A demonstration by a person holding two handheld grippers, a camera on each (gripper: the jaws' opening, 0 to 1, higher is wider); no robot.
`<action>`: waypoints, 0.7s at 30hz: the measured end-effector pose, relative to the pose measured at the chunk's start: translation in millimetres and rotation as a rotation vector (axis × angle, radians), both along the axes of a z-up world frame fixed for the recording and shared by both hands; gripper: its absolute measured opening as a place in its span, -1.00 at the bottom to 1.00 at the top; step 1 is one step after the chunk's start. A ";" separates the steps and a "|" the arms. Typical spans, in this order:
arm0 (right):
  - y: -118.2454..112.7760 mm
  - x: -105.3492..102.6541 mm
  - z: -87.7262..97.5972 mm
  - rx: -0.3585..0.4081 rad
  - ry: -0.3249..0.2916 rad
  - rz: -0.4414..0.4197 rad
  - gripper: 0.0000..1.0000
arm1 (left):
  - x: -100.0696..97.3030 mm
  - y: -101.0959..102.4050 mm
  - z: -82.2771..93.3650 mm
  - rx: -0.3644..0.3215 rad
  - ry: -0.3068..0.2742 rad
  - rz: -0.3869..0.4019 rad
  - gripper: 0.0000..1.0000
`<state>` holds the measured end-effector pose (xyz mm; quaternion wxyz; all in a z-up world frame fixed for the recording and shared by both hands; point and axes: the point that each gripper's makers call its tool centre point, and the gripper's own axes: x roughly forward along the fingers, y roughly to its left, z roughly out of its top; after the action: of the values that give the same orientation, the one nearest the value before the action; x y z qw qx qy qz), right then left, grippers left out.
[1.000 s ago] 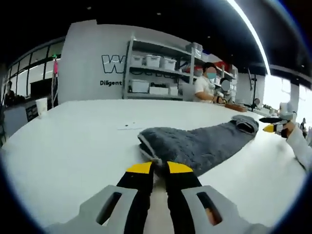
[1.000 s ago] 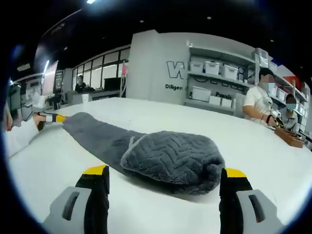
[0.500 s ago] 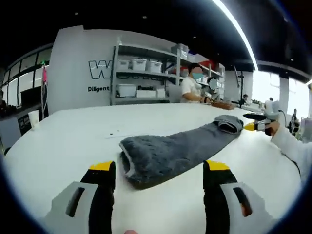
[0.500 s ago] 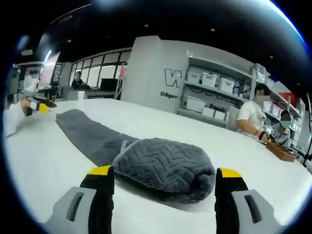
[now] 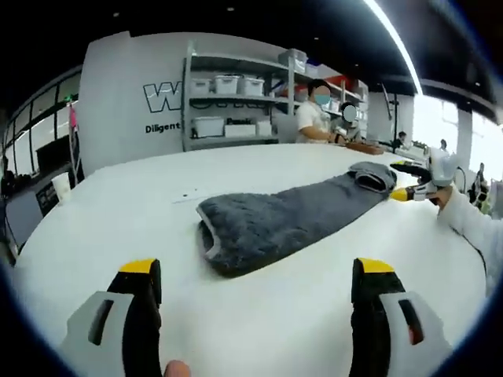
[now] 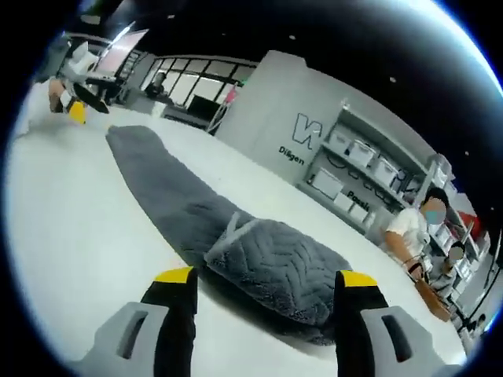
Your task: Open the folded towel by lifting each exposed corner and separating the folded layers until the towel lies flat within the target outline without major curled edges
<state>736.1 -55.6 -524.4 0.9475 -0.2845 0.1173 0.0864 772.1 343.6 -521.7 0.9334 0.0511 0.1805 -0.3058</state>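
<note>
Grey towel [image 5: 287, 222] on table, ahead of both grippers' spread jaws.

Grey towel [image 5: 287, 220], stretched long, ends folded

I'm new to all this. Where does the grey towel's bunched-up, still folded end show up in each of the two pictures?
Left gripper view: the folded end lies far off at the right, where the towel ends, beside the right gripper.
Right gripper view: the folded end lies close, low in the middle, just beyond the open jaws.
Shared landmark: the grey wall lettering by the shelves.
</note>
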 end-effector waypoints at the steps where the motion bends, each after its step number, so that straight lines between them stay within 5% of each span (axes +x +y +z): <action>1: 1.9 -0.1 -0.9 -0.009 -0.003 0.006 0.26 | -0.2 0.3 0.5 0.003 -0.002 0.000 0.99; 13: 10.1 7.8 -13.4 -0.161 -0.023 0.044 -0.33 | -2.2 -1.9 1.1 -0.011 -0.001 -0.005 0.99; 16: 11.4 9.7 -14.4 -0.195 -0.028 0.072 -0.65 | -2.1 -1.9 -1.2 -0.012 0.008 -0.003 0.99; 21: 3.5 10.9 -9.5 -0.170 -0.051 0.066 -0.98 | -1.5 -1.2 -1.5 -0.014 0.007 0.002 0.99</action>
<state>746.9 -52.1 -533.9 0.9192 -0.3699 0.0904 0.1001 770.6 342.4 -523.2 0.9335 0.0434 0.1815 -0.3062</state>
